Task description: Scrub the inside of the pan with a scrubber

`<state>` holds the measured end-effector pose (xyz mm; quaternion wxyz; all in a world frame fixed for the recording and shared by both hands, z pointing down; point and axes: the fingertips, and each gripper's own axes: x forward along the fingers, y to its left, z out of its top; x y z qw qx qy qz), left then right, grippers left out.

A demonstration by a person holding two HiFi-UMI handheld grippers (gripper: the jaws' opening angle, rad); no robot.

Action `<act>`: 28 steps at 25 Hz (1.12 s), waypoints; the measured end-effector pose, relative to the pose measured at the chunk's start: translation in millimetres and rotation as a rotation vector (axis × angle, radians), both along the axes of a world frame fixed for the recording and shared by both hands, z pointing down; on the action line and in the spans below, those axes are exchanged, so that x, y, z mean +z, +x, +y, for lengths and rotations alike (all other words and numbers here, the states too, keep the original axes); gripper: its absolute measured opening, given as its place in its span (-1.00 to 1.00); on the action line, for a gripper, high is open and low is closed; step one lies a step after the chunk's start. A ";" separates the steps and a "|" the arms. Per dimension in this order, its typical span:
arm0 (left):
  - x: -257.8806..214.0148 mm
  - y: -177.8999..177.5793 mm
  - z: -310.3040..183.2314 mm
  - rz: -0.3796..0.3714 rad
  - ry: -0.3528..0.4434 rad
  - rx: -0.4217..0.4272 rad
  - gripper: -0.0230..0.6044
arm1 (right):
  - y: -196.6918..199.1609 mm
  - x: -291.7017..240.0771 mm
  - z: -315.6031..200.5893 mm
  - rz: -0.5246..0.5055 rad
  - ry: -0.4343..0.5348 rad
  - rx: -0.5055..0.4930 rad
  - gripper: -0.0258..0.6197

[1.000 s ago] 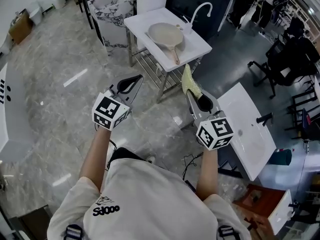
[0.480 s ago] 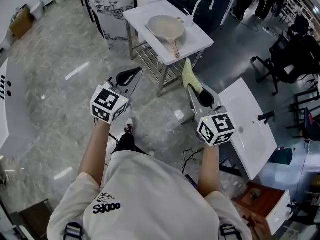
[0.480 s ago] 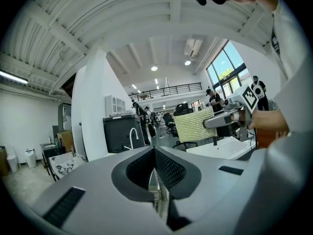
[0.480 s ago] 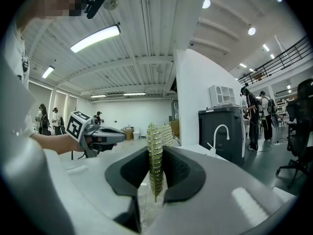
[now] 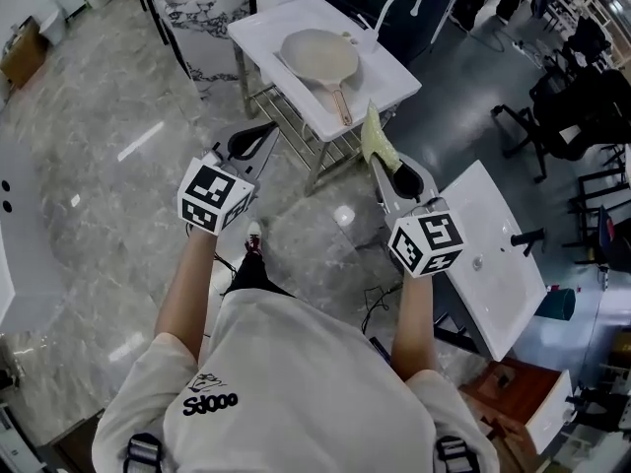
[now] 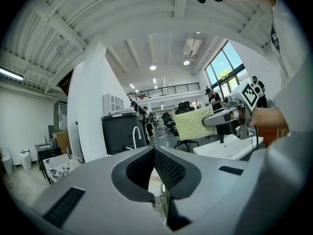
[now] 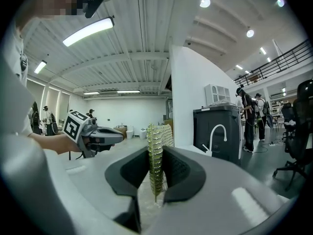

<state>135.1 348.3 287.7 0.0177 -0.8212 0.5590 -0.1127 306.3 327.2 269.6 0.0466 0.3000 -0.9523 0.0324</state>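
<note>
Pan (image 5: 320,55) lies on a white table (image 5: 264,28) beside a faucet (image 5: 394,13), its handle toward the person, well apart from both grippers. Only the head view shows it. The shirt (image 5: 296,382) carries a print that reads about "SJOOO", and each gripper cube bears black square markers. The right gripper (image 7: 156,153) is clamped on the yellow-green scrubber (image 7: 155,155), which stands edge-on between the pads. The left gripper view shows the scrubber's broad woven face instead. The left gripper (image 6: 154,150) has its tips pressed together with nothing between them. Far people in the gripper views are too small to make out.
</note>
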 end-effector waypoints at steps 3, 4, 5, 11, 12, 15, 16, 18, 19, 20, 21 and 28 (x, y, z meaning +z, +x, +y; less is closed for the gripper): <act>1.8 -18.8 -34.3 -0.012 -0.005 0.026 -0.91 | -17.9 0.5 -32.1 -0.004 -0.005 0.031 -0.67; 2.2 -25.5 -45.5 -0.015 -0.008 0.034 -0.91 | -24.8 0.1 -42.3 -0.006 -0.007 0.041 -0.67; 2.3 -32.3 -56.5 -0.017 -0.010 0.042 -0.91 | -31.8 -0.5 -52.6 -0.008 -0.008 0.049 -0.67; 4.8 -67.7 -115.3 -0.016 -0.034 0.081 -0.91 | -66.8 -3.7 -106.2 -0.001 -0.020 0.100 -0.67; 5.7 -72.0 -122.9 -0.017 -0.036 0.089 -0.91 | -70.9 -4.4 -113.3 0.001 -0.019 0.108 -0.68; 8.1 -83.3 -141.1 -0.012 -0.042 0.108 -0.91 | -82.2 -4.5 -130.3 0.011 -0.020 0.128 -0.68; 9.0 -86.5 -145.9 -0.010 -0.044 0.114 -0.91 | -85.3 -4.1 -134.9 0.014 -0.021 0.134 -0.67; 9.6 -93.3 -155.1 -0.007 -0.045 0.123 -0.91 | -91.7 -3.9 -143.7 0.019 -0.021 0.147 -0.68; 9.5 -96.8 -159.5 -0.005 -0.046 0.126 -0.91 | -94.8 -3.7 -147.8 0.020 -0.022 0.153 -0.68; 9.8 -100.3 -163.5 -0.002 -0.047 0.128 -0.91 | -97.7 -3.3 -151.2 0.022 -0.025 0.158 -0.67; 10.3 -103.4 -167.1 0.002 -0.049 0.130 -0.91 | -100.4 -2.4 -154.0 0.023 -0.028 0.161 -0.68; 14.2 -128.6 -192.6 0.016 -0.056 0.165 -0.91 | -126.9 3.7 -174.1 0.029 -0.043 0.188 -0.68</act>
